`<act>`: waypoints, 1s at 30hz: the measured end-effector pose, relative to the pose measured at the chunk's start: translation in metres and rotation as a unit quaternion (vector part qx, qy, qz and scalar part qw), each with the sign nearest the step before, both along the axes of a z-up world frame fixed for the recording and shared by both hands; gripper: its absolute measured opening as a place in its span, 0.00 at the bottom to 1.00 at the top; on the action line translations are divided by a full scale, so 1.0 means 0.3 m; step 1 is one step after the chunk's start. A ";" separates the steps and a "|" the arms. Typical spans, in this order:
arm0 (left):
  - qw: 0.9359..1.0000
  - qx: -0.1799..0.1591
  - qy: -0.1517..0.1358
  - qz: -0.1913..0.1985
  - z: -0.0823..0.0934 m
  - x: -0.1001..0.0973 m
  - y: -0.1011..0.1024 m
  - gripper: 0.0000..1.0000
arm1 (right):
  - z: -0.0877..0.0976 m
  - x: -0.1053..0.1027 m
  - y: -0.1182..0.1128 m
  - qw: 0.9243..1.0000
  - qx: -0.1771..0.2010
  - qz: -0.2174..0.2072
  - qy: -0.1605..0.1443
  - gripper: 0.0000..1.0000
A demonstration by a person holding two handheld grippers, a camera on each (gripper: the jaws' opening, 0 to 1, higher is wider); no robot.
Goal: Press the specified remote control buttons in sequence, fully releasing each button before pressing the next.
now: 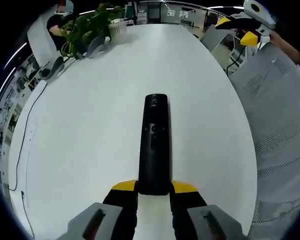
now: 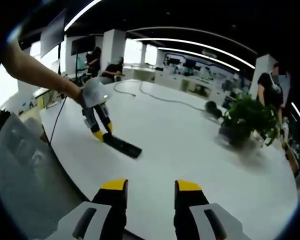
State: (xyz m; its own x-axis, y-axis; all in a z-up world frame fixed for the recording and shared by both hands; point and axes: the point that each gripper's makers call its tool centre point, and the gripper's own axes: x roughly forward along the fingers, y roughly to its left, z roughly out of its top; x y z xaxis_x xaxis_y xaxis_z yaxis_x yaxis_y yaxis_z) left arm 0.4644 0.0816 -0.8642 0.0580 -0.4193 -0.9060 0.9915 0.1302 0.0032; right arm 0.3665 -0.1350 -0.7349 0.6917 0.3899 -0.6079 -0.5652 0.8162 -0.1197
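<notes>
A long black remote control (image 1: 154, 145) lies on the white table (image 1: 90, 125), its near end clamped between the yellow tips of my left gripper (image 1: 154, 187). Buttons show near its middle and far end. In the right gripper view the same remote (image 2: 122, 145) rests flat on the table (image 2: 190, 150), with the left gripper (image 2: 101, 134) shut on its left end, held by a person's arm (image 2: 35, 72). My right gripper (image 2: 151, 187) hovers open above the near table edge, apart from the remote, nothing between its jaws. It also appears far off as the right gripper (image 1: 240, 27).
A potted green plant (image 1: 90, 27) stands at the table's far left corner; in the right gripper view the plant (image 2: 247, 120) is at the right. A thin cable (image 1: 25, 140) runs along the table's left side. A white mesh chair (image 1: 282, 125) stands beside the right edge.
</notes>
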 end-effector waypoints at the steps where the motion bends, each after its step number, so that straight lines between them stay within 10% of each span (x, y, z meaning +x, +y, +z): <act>1: 1.000 0.001 0.000 -0.001 0.000 -0.002 0.000 0.25 | 0.000 0.000 0.000 1.000 0.000 0.000 0.000 0.34; 30: 0.999 0.019 0.002 -0.040 0.000 -0.094 0.007 0.25 | 0.004 0.000 0.001 1.000 -0.003 0.002 -0.004 0.33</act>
